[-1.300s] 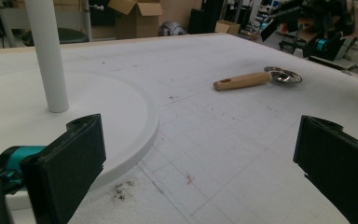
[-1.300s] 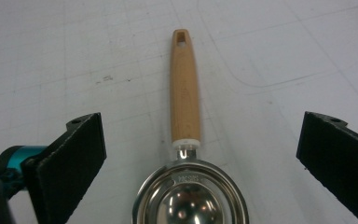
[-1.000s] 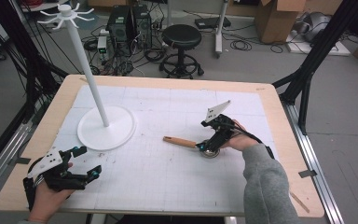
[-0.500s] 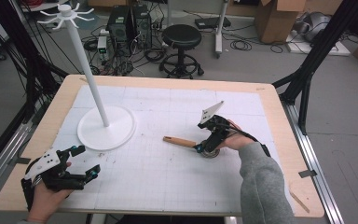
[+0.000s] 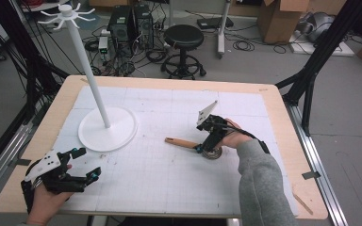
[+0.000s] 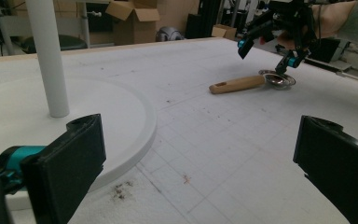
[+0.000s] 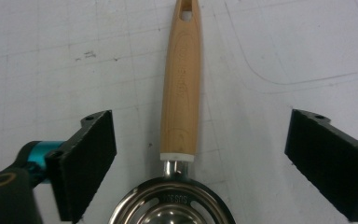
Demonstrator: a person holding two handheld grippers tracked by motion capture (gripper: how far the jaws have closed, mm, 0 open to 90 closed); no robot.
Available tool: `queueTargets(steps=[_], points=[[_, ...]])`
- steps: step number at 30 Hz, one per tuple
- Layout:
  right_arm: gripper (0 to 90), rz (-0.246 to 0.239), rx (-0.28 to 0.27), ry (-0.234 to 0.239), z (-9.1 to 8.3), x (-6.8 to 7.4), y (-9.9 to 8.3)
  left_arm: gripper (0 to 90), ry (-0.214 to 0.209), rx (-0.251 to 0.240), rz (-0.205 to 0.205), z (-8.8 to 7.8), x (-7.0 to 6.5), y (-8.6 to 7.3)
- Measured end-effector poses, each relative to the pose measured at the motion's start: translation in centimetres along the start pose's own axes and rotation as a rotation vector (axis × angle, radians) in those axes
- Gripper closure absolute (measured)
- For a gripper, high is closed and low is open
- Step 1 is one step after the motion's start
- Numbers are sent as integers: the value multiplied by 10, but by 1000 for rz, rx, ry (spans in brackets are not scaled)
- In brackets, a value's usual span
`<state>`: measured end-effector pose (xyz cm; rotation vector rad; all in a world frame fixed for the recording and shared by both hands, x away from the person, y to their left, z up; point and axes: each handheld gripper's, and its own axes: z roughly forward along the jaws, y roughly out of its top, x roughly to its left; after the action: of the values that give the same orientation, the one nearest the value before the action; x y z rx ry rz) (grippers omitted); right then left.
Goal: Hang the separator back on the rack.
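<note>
A utensil with a light wooden handle (image 5: 181,142) and a round metal head (image 5: 212,153) lies flat on the white table mat. My right gripper (image 5: 203,149) points down over it where handle meets head. In the right gripper view the handle (image 7: 182,93) runs up between the two black pads of the right gripper (image 7: 200,158). Its jaws have just been closing, and a clear gap remains on each side, so the gripper is open. My left gripper (image 5: 88,162) rests open and empty at the table's near left corner, and its own view shows its jaws wide apart (image 6: 200,172).
A white stand with a round base (image 5: 107,128), a tall pole (image 5: 89,70) and hooks at the top (image 5: 66,12) stands at the left. Beyond the table's far edge stand a black stool (image 5: 183,37), computer cases and cardboard boxes.
My right gripper has edged slightly left over the utensil. The left gripper, the utensil and the stand have kept still.
</note>
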<state>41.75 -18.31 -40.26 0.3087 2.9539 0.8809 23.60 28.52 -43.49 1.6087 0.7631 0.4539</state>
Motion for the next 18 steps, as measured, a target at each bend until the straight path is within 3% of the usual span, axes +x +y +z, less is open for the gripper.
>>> queueTargets(steps=[7,18], points=[[226,2,54,18,4,-2,-3,27,3,4,-5,-1,0,-1],[393,6,89,47,9,-1,-3,27,3,7,-6,-1,0,-2]])
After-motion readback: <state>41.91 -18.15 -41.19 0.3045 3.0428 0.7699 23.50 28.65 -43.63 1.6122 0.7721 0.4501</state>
